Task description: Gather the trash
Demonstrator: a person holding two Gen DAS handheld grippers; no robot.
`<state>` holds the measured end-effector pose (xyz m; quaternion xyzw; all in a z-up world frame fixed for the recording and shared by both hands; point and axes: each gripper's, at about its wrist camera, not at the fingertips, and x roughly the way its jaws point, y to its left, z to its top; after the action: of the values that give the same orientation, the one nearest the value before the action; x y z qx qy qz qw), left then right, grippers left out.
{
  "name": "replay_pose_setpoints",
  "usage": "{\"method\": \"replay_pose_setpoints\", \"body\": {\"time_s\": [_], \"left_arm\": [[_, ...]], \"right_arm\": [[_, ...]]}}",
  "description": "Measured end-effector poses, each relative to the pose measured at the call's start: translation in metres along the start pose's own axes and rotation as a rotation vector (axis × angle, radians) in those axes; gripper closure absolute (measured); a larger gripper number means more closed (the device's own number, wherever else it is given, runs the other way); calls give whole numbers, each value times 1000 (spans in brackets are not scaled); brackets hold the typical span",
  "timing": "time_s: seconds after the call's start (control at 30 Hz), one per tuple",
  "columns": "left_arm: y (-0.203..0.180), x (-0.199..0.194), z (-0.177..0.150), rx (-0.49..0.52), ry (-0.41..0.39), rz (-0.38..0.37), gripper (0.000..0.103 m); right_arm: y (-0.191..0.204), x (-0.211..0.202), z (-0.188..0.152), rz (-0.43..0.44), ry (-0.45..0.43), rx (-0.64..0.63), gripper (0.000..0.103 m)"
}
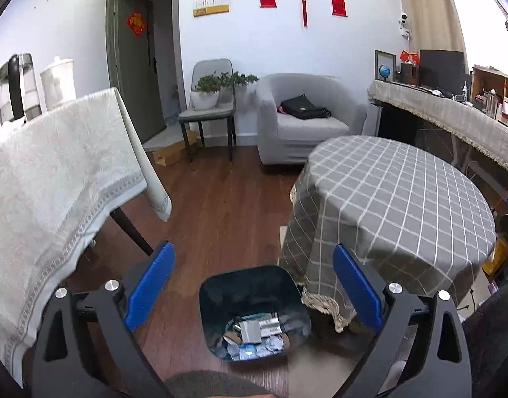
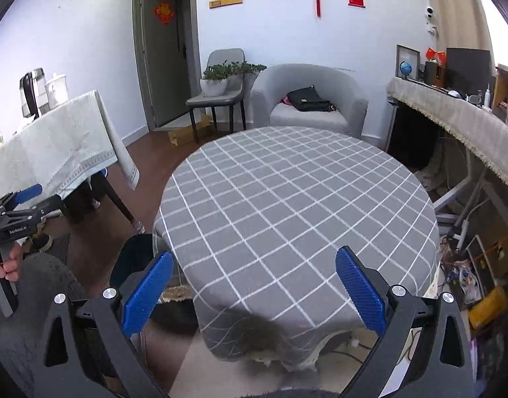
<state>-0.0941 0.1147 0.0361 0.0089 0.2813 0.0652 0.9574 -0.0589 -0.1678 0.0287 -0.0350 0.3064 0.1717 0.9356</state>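
Dark teal plastic, squarish with rounded corners: that's your trash bin [image 1: 255, 311] on the wood floor, tucked against the round table [image 2: 300, 205], and it already holds crumpled wrappers and paper scraps [image 1: 254, 335]. Your left gripper [image 1: 254, 290] hangs right over it, jaws wide, carrying nothing. Your right gripper [image 2: 254, 293] is spread wide and empty too, over the grey checked cloth, which shows no litter. Looks like you're about done.
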Motion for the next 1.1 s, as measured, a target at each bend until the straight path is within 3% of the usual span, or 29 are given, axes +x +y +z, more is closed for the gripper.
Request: {"method": "replay_pose_setpoints", "body": {"time_s": [0.37,1.1], "left_arm": [[-17,1,-10,67,-12,18,5],[-11,8,-11,24,22,12,4]], "right_arm": [[5,-3,-9,-49,-18,-30,4],[-3,-6,-11,-33,-21,14,4]]}}
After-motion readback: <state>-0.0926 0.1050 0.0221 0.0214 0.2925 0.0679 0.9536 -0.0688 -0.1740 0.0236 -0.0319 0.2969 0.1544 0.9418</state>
